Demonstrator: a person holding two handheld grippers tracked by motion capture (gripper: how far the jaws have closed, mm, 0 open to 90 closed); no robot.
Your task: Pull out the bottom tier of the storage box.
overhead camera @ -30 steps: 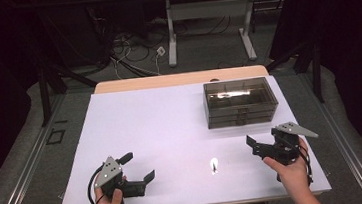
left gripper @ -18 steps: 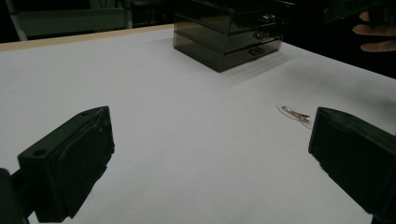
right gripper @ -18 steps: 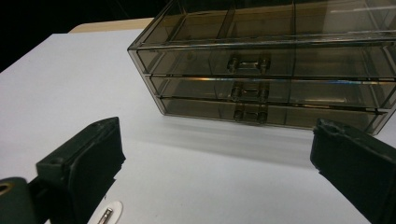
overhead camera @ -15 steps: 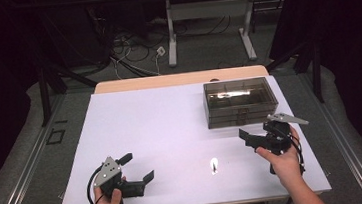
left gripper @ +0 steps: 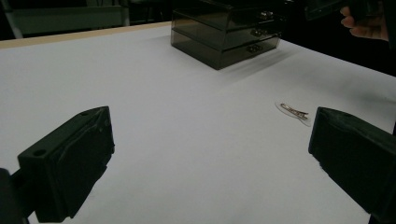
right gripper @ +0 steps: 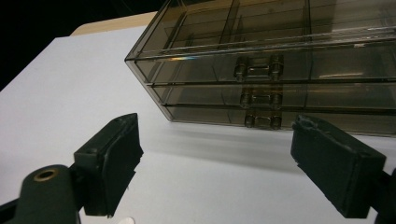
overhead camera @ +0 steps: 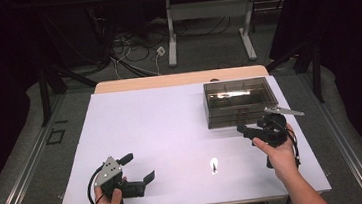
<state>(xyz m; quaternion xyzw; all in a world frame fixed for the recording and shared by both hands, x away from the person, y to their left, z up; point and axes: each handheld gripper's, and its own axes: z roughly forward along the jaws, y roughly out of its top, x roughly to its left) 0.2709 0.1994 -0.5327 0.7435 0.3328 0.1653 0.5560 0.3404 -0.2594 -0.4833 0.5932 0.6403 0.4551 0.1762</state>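
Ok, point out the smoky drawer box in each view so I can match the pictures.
High view: the drawer box stands at the table's far right, just beyond the right gripper.
Left gripper view: top centre, past the hair clip.
Right gripper view: upper right, its three stacked drawer fronts facing the open jaws.
Shared landmark: the white table top under the box.

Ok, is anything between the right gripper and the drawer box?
Nothing visible. The right gripper, jaws open and just closing a little with nothing between them, faces the drawer box across bare table. The hair clip lies off to the side.
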